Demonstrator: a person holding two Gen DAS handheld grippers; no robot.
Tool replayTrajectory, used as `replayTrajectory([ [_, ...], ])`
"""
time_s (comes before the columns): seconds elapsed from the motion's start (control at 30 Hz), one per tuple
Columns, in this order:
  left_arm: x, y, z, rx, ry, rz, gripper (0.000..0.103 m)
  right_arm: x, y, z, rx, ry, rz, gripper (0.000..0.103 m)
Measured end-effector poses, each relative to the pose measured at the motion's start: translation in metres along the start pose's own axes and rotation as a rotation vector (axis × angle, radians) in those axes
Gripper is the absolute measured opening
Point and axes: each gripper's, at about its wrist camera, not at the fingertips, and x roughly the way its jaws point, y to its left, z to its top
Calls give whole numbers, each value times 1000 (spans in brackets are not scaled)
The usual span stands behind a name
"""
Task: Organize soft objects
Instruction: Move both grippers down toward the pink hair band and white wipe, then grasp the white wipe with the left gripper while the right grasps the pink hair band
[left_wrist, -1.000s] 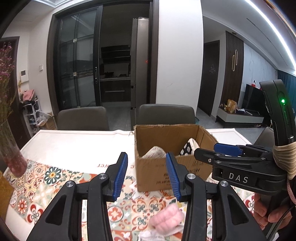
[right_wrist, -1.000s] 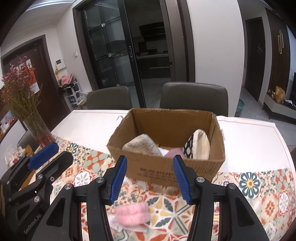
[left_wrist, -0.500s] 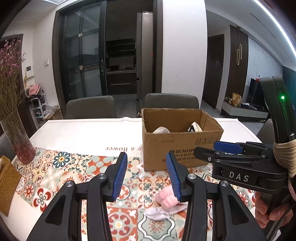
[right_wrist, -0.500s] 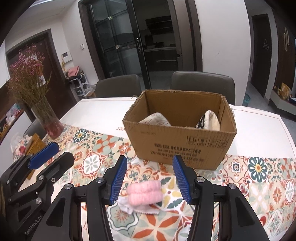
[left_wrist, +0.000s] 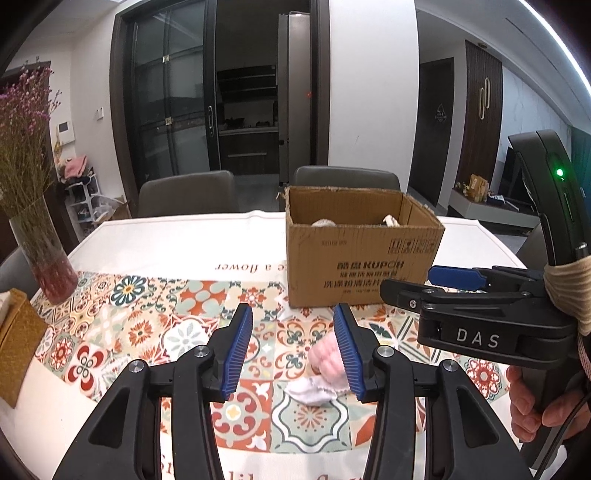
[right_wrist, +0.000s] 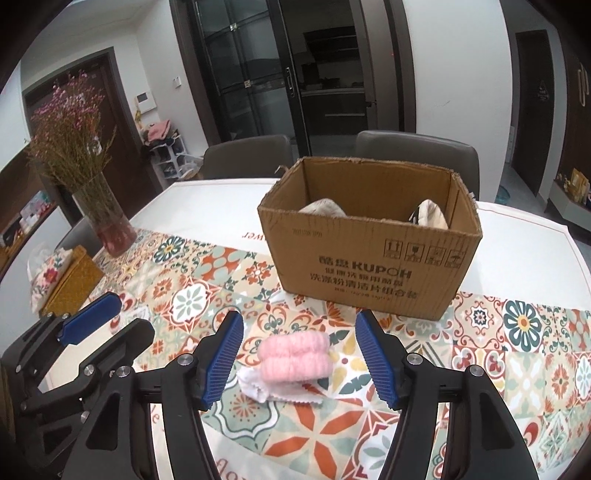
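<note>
A pink rolled soft item (right_wrist: 293, 356) lies on a white cloth (right_wrist: 255, 386) on the patterned table runner, in front of a cardboard box (right_wrist: 369, 273). The box holds a beige bundle (right_wrist: 325, 207) and a patterned one (right_wrist: 430, 216). My right gripper (right_wrist: 299, 362) is open and empty, with the pink roll between and just beyond its fingertips. My left gripper (left_wrist: 293, 347) is open and empty; the pink roll (left_wrist: 327, 360) sits by its right finger. The box also shows in the left wrist view (left_wrist: 362, 254).
A glass vase of dried flowers (right_wrist: 107, 218) stands at the table's left. A woven tissue box (right_wrist: 70, 280) sits near the left edge. Two grey chairs (right_wrist: 417, 155) stand behind the table. The right gripper body (left_wrist: 491, 317) is at the left gripper's right.
Both grippers have drawn back from the box and lowered toward the table. The box looks farther away and the pink roll now sits between the right gripper's fingertips.
</note>
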Motion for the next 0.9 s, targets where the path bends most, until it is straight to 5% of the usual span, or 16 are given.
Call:
replayTrajectory([
  [0.9,44,-16,-62,-11,141,11,51,66,-12,-32,-25,136,96,64],
])
